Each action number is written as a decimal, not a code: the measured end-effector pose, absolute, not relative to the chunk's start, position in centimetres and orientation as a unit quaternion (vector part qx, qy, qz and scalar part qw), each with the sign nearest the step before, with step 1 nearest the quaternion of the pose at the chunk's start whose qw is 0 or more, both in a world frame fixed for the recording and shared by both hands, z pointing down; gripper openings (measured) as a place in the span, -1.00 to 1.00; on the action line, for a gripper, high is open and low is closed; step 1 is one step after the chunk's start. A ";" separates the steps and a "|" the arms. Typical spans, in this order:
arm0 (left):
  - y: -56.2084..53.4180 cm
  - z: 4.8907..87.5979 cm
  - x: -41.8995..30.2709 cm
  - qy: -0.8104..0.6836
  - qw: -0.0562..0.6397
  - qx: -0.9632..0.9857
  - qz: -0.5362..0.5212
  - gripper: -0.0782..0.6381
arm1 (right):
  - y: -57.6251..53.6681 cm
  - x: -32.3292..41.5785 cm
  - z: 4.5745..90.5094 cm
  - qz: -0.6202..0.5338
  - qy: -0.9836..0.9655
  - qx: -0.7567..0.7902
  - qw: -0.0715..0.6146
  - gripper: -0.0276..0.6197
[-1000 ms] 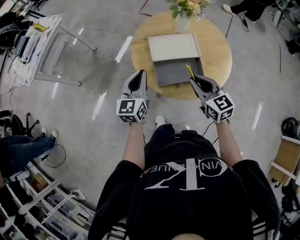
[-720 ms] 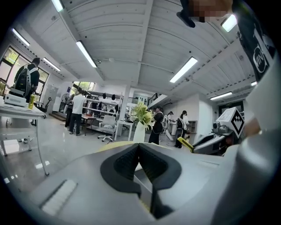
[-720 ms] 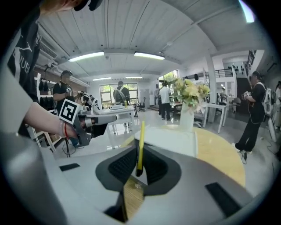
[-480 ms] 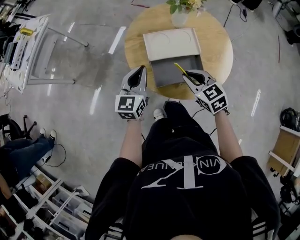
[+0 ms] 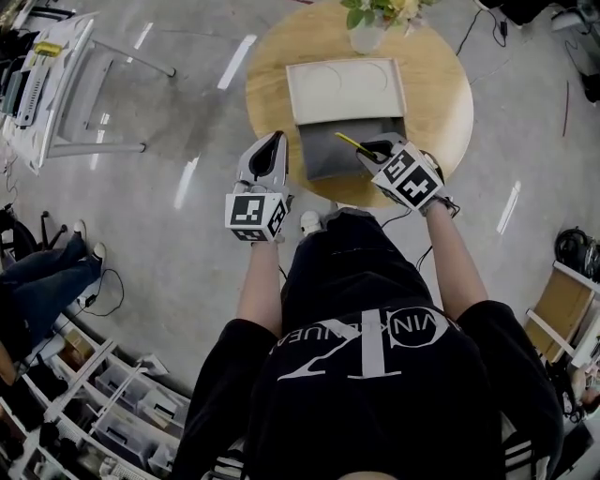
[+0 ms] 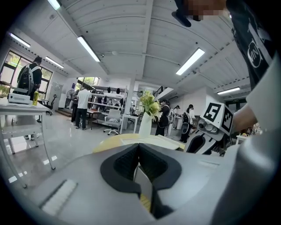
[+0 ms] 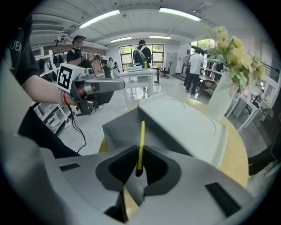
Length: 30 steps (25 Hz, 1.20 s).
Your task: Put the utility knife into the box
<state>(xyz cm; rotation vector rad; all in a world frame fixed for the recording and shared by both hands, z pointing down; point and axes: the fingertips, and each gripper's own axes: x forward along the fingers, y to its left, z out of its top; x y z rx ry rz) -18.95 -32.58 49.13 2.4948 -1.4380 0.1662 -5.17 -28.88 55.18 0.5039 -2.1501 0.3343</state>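
Note:
A yellow utility knife (image 5: 349, 143) sticks out from my right gripper (image 5: 370, 150), which is shut on it. In the right gripper view the knife (image 7: 140, 143) points up and forward between the pads, over the open grey drawer (image 7: 117, 127) of the box. The box (image 5: 345, 89) has a white top and lies on the round wooden table (image 5: 450, 94); its grey drawer (image 5: 328, 161) is pulled out toward me. My left gripper (image 5: 273, 142) hovers left of the drawer at the table's near edge, shut with nothing in it. Its closed pads (image 6: 139, 165) face the table.
A vase of flowers (image 5: 370, 28) stands behind the box at the table's far edge. A white desk frame (image 5: 75, 84) stands on the floor at the far left. People and shelves fill the room in the background. My feet are right under the table's near edge.
My right gripper has carried the knife forward and left, from the drawer's right corner to over the drawer. The left gripper has stayed in about the same place.

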 end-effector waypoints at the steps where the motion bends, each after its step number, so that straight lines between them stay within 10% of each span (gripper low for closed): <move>1: -32.5 49.5 -18.9 -0.494 0.128 0.857 0.062 -0.75 | -28.9 -5.1 55.9 0.134 -0.861 0.193 0.451 -0.75; 10: -31.7 51.0 -18.9 -0.499 0.141 0.852 0.076 -0.75 | -29.0 -4.9 59.2 0.114 -0.826 0.122 0.539 -0.75; 30: -31.1 52.7 -20.0 -0.517 0.162 0.837 0.084 -0.75 | -28.8 -6.6 60.9 0.162 -0.842 0.082 0.508 -0.75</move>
